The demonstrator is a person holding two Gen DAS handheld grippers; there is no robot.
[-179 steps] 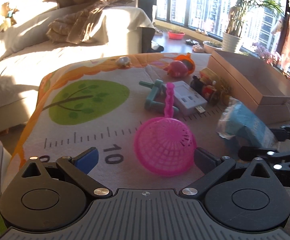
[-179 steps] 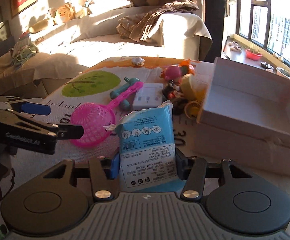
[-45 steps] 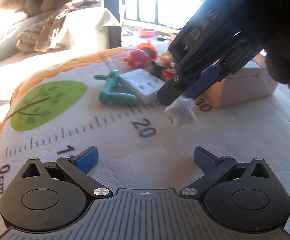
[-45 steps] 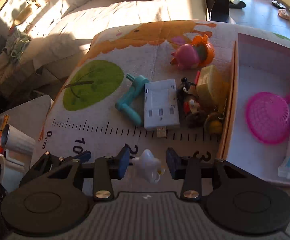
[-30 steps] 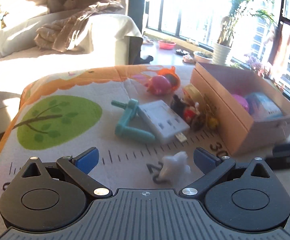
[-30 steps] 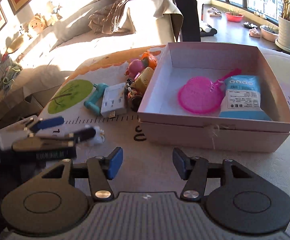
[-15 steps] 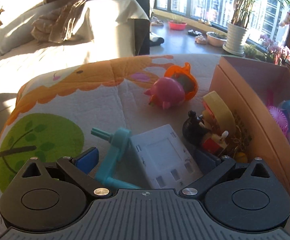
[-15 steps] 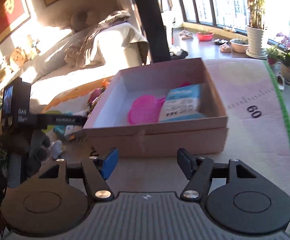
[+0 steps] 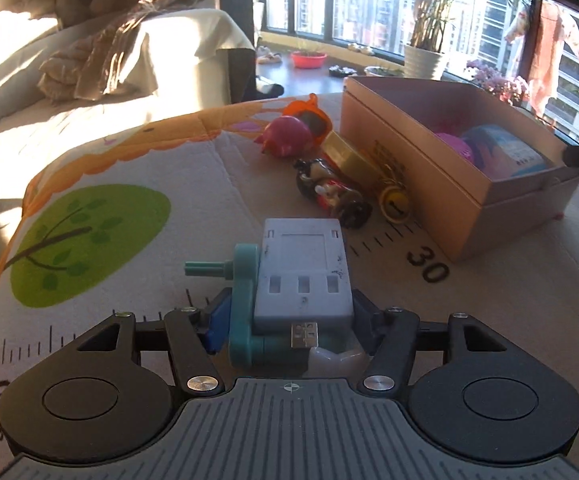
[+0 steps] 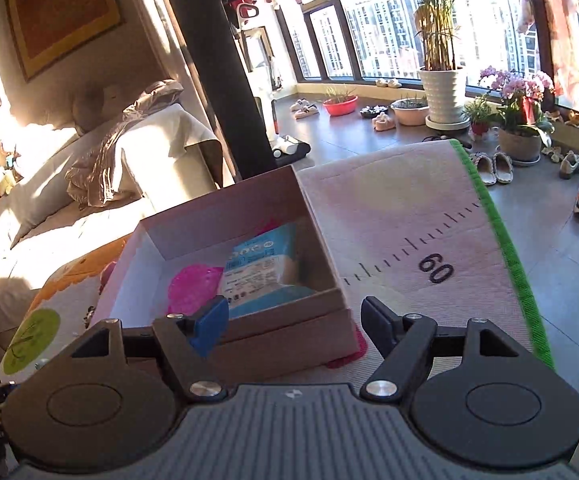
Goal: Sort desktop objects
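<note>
In the left wrist view my left gripper (image 9: 289, 316) is shut on a white USB hub (image 9: 303, 276) and the teal plastic toy (image 9: 243, 304) lying beside it. A small white toy (image 9: 335, 358) peeks out under the hub. Both sit low over the printed mat (image 9: 109, 184). The open cardboard box (image 9: 441, 160) stands to the right and holds a pink strainer (image 9: 455, 146) and a blue packet (image 9: 505, 152). In the right wrist view my right gripper (image 10: 293, 322) is open and empty, just in front of the box (image 10: 281, 332), with strainer (image 10: 193, 288) and packet (image 10: 261, 268) inside.
A pink pig toy (image 9: 287, 134), an orange toy (image 9: 309, 114), a yellow block (image 9: 343, 152), a small figurine (image 9: 331, 194) and a yellow round toy (image 9: 395, 202) lie along the box's left side. A sofa (image 9: 89, 60) is behind. The mat's green edge (image 10: 505, 248) borders bare floor.
My left gripper has closed from open onto the hub and teal toy. My right gripper has drawn nearer to the box's right end and stays open.
</note>
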